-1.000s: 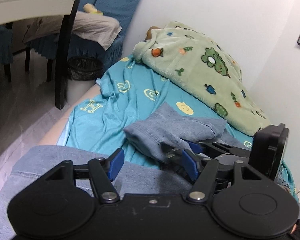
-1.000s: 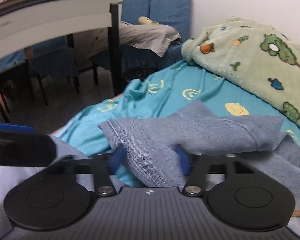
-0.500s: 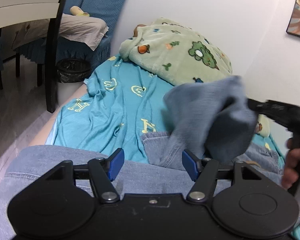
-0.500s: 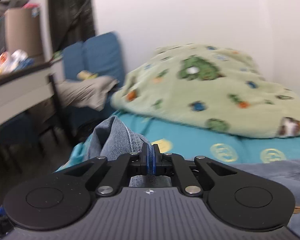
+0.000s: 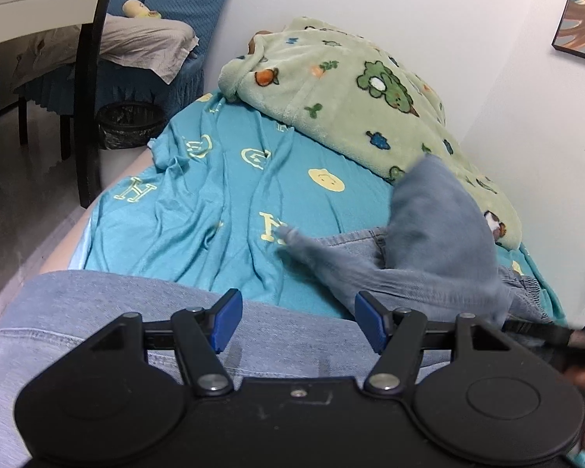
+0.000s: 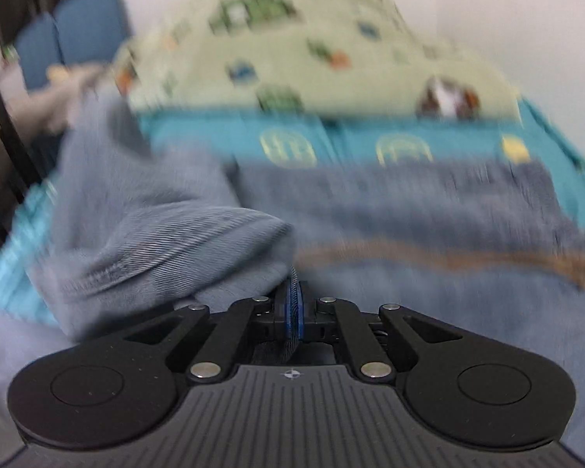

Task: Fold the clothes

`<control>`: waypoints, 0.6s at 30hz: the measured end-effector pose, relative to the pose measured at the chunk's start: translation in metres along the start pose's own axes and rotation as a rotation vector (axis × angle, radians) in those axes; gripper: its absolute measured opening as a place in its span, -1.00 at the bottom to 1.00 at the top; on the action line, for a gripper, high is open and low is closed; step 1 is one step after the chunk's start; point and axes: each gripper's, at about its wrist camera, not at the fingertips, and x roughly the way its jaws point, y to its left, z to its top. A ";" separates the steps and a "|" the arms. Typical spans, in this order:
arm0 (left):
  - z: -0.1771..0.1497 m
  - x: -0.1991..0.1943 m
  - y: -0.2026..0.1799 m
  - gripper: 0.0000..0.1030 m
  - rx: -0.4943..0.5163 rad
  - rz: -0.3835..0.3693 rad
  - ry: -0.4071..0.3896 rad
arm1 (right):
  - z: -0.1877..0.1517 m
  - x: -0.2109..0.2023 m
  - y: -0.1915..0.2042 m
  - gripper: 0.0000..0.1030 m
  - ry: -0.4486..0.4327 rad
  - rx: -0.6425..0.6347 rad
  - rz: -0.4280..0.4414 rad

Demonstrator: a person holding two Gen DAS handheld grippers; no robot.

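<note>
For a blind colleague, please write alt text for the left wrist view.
The open left gripper hovers over jeans lying on a teal bedsheet, one denim end raised and blurred. A green cartoon blanket lies against the wall.

Left hand-held gripper spread wide, right hand-held gripper clamped closed

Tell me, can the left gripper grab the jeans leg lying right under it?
Probably yes. The left gripper is open and empty, and the jeans leg lies flat just beneath its fingers with nothing on top. The right gripper is busy off to the side.
</note>
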 end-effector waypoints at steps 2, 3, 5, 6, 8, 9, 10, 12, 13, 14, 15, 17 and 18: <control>0.000 0.000 0.001 0.18 -0.006 -0.009 0.002 | -0.006 0.000 -0.006 -0.93 0.013 0.058 0.008; 0.000 -0.001 0.001 0.18 -0.009 -0.013 0.002 | -0.006 -0.004 -0.008 -0.90 0.014 0.088 0.007; 0.001 -0.003 0.001 0.18 -0.007 -0.017 -0.004 | -0.006 -0.014 -0.011 -0.59 0.017 0.149 0.003; 0.001 -0.004 0.000 0.18 -0.003 -0.017 -0.008 | -0.007 -0.019 -0.013 -0.47 0.034 0.178 -0.010; 0.000 -0.005 -0.003 0.18 0.011 -0.019 -0.006 | -0.012 -0.036 -0.016 -0.34 0.052 0.247 -0.025; 0.000 -0.005 -0.004 0.18 0.014 -0.025 -0.004 | -0.015 -0.046 -0.015 -0.26 0.049 0.267 -0.016; 0.000 -0.006 -0.005 0.18 0.017 -0.031 -0.002 | -0.018 -0.055 -0.013 -0.14 0.052 0.272 -0.006; -0.001 -0.008 -0.007 0.18 0.033 -0.036 -0.003 | -0.027 -0.076 -0.004 -0.14 0.044 0.257 0.010; -0.002 -0.009 -0.009 0.18 0.044 -0.036 -0.004 | -0.031 -0.084 0.002 -0.14 0.033 0.241 0.016; -0.004 -0.011 -0.010 0.18 0.060 -0.037 -0.007 | -0.035 -0.090 0.009 -0.14 0.020 0.226 0.029; -0.005 -0.011 -0.012 0.18 0.073 -0.036 -0.007 | -0.039 -0.096 0.016 -0.14 0.007 0.211 0.042; -0.008 -0.012 -0.015 0.18 0.097 -0.035 -0.006 | -0.046 -0.108 0.030 -0.14 -0.019 0.180 0.067; -0.008 -0.011 -0.014 0.18 0.090 -0.037 -0.001 | -0.050 -0.113 0.037 -0.14 -0.032 0.165 0.080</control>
